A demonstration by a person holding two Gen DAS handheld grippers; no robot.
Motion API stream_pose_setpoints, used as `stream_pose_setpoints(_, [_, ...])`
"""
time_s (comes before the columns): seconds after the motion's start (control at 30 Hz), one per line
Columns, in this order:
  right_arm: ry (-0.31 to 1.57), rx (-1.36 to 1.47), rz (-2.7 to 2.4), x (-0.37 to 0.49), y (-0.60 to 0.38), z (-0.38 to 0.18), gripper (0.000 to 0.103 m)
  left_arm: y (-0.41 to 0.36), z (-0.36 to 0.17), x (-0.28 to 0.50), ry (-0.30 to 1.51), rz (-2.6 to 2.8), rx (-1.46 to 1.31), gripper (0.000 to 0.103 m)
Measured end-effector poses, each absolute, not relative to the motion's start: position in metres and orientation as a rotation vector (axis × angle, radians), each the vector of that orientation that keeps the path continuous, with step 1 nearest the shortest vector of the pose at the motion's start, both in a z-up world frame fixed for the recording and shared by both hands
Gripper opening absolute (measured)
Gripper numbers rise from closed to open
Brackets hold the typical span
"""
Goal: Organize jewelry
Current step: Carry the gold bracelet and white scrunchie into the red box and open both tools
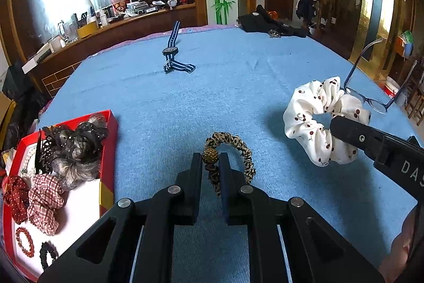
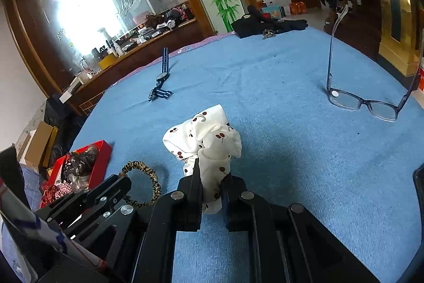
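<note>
My left gripper (image 1: pixel 210 163) is shut on a leopard-print hair tie (image 1: pixel 239 147) with a gold bead, on the blue tablecloth. My right gripper (image 2: pixel 210 177) is shut on a white cherry-print scrunchie (image 2: pixel 209 139); the scrunchie also shows in the left wrist view (image 1: pixel 310 123), held by the right gripper's finger (image 1: pixel 352 133). The leopard hair tie (image 2: pixel 148 177) lies left of the right gripper. A red tray (image 1: pixel 106 192) at the left holds scrunchies, a hair bun, beads and bracelets; it shows in the right wrist view too (image 2: pixel 102 155).
A blue striped watch (image 1: pixel 172 52) lies at the table's middle back. Glasses (image 2: pixel 365 102) stand at the right, also in the left wrist view (image 1: pixel 371 100). Dark clothing and keys (image 1: pixel 267 24) lie at the far edge. The tablecloth (image 1: pixel 212 97) covers the table.
</note>
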State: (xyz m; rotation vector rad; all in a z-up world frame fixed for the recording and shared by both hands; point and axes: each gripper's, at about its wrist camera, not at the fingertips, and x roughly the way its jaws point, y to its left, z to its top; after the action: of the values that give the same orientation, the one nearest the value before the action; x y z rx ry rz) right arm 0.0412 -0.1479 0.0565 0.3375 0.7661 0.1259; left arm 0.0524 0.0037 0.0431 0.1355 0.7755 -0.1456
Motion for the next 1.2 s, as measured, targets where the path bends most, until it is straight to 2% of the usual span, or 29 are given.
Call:
stream_pose_setpoints(0.6, [0.773,0.327,0.163,0.015,-0.135,0.062,0.013,0.014,0.061,0.014,0.719,-0.148,0.114,0.012])
stream_pose_setpoints(1.2, [0.770,0.229,0.280,0.006,-0.069,0.080,0.014,0.083,0.095,-0.019,0.635,-0.067,0.017,0.012])
